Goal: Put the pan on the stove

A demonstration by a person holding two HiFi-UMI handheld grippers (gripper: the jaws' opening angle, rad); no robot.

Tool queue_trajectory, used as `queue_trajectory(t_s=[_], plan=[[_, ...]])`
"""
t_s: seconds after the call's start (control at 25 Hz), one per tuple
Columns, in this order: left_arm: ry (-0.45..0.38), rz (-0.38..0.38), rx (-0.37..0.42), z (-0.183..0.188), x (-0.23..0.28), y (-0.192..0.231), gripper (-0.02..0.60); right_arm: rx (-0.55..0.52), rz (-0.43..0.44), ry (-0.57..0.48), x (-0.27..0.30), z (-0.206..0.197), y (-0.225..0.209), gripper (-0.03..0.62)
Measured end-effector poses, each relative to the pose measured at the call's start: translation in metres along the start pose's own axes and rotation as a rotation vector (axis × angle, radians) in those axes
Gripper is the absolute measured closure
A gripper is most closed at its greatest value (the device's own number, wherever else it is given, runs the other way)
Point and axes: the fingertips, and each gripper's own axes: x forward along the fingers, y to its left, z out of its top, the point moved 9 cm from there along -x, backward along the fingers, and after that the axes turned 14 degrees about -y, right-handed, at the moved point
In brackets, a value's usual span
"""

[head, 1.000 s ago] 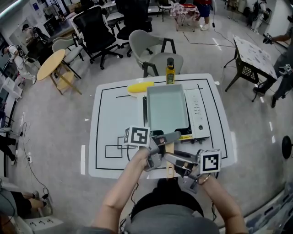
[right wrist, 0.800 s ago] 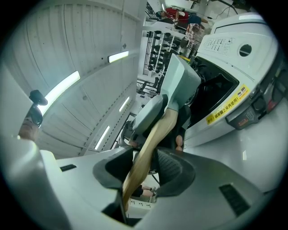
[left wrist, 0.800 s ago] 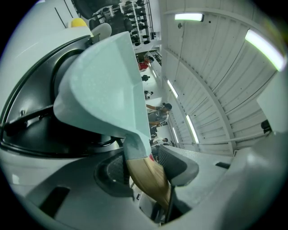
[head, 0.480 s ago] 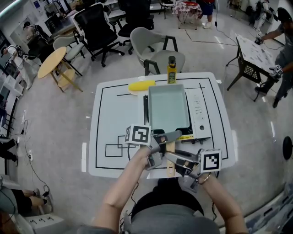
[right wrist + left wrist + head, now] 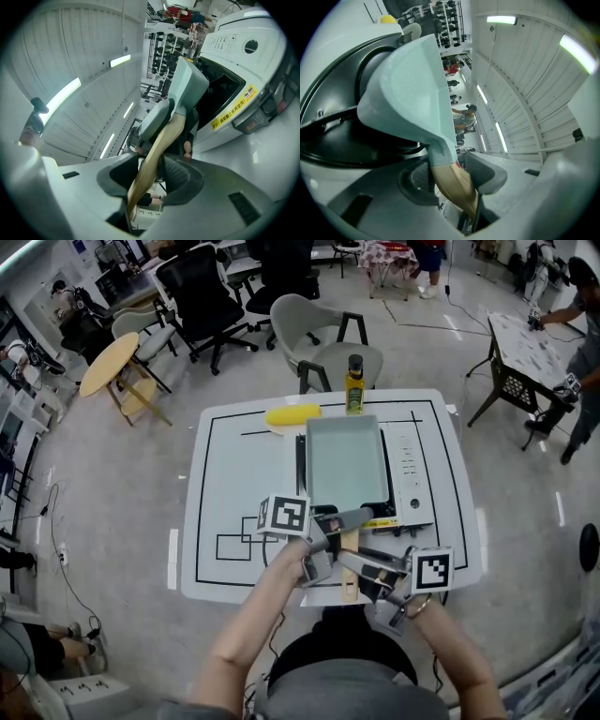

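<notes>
A pale teal rectangular pan (image 5: 342,465) rests on the white portable stove (image 5: 410,474) on the white table (image 5: 225,484). Its wooden handle (image 5: 348,568) points toward me. My left gripper (image 5: 323,542) is shut on the handle close to the pan. My right gripper (image 5: 364,576) is shut on the same handle nearer its end. In the left gripper view the pan (image 5: 412,79) sits over the black burner (image 5: 333,140), and the handle (image 5: 454,185) is pinched between the pads. In the right gripper view the handle (image 5: 152,159) runs between the pads toward the pan (image 5: 190,82) and stove (image 5: 239,56).
A yellow oil bottle (image 5: 354,382) stands at the table's far edge, just beyond the pan. A yellow object (image 5: 292,415) lies left of it. Grey and black chairs (image 5: 323,338) stand behind the table. The table's near edge is under my hands.
</notes>
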Motion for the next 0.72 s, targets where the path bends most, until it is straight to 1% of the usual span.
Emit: queue_trajectory(t_s=[0.2,0.4,0.72], plan=[[-0.005,0.003,-0.006,-0.0003,0.0006,-0.0006,0.408,0.016,-0.007,-0.001,-0.0018,0.0003,-0.0006,0.437],[-0.003,0.005,-0.016,0.0000,0.0004,0.0003,0.408,0.024,0.005,-0.010,-0.0014,0.0002,-0.0005,0.437],[-0.006,0.004,-0.031,0.0011,0.0008,0.0018,0.408,0.017,0.014,-0.008,-0.0001,0.0012,-0.0005,0.437]])
